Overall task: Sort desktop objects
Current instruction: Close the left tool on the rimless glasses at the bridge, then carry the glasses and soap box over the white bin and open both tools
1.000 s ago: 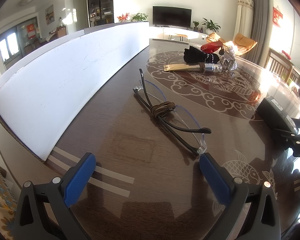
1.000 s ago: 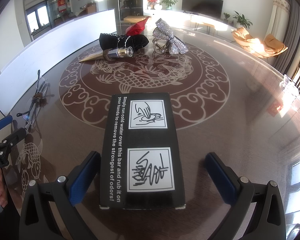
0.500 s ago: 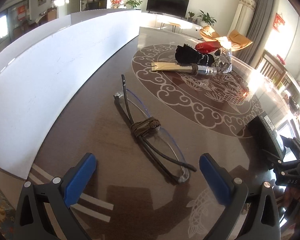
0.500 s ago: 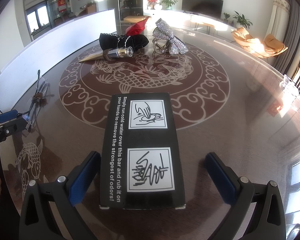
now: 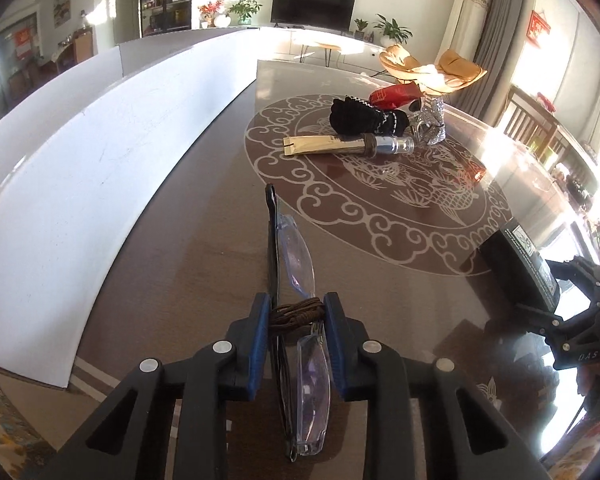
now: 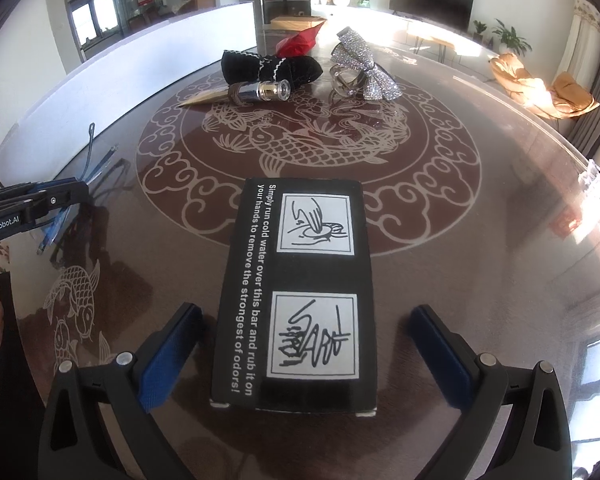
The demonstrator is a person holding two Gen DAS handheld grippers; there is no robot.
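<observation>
Since the earlier frame, left gripper [image 5: 294,322] has advanced over the folded glasses [image 5: 292,264] and clamped on the brown cord [image 5: 298,312] at their middle; they lie by the white board [image 5: 100,152]. Pickup step is in hand; next calls for a level lift (lenses overhang both ways). Right gripper [image 6: 300,344] has just narrowed slightly, jaws apart, straddling the black box [image 6: 296,296] without contact. Table [image 6: 480,280] holds remaining clutter far side.
</observation>
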